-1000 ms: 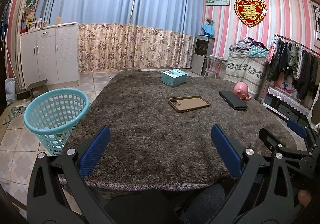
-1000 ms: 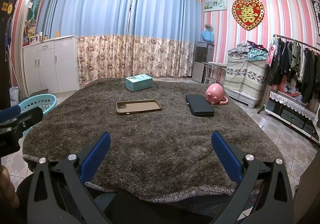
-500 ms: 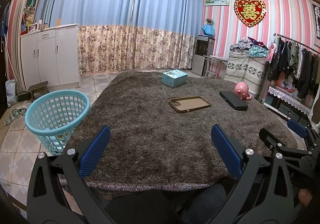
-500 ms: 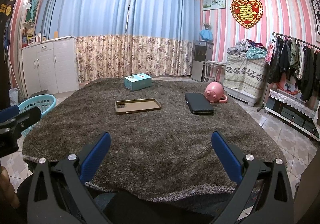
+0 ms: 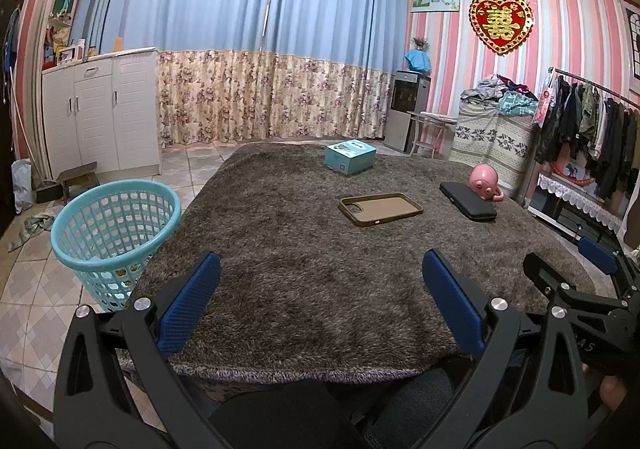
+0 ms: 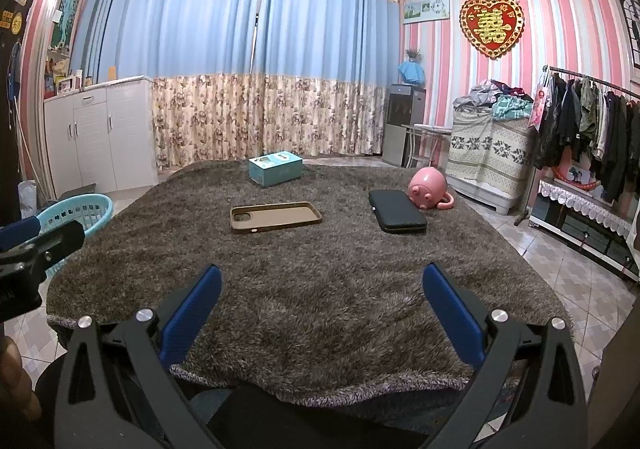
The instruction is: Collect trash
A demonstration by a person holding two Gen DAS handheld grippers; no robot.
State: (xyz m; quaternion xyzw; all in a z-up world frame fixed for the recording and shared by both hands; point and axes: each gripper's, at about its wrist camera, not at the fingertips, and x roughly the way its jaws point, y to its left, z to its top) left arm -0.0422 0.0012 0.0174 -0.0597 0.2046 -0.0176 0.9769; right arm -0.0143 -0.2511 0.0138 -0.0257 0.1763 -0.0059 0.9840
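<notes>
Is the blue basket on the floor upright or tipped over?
Upright. The blue basket stands on the tiles beside the grey rug, rim level and mouth facing up. A few scraps show through its mesh near the bottom.

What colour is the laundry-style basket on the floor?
Light turquoise basket, clearest in the left wrist view.

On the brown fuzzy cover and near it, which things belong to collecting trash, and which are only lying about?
Belong to the job:
- turquoise mesh basket, on the floor to the left
- left gripper and right gripper, both open and empty

Unclear or just lying about:
- teal box
- brown phone case
- black case
- pink pig-shaped toy
</notes>
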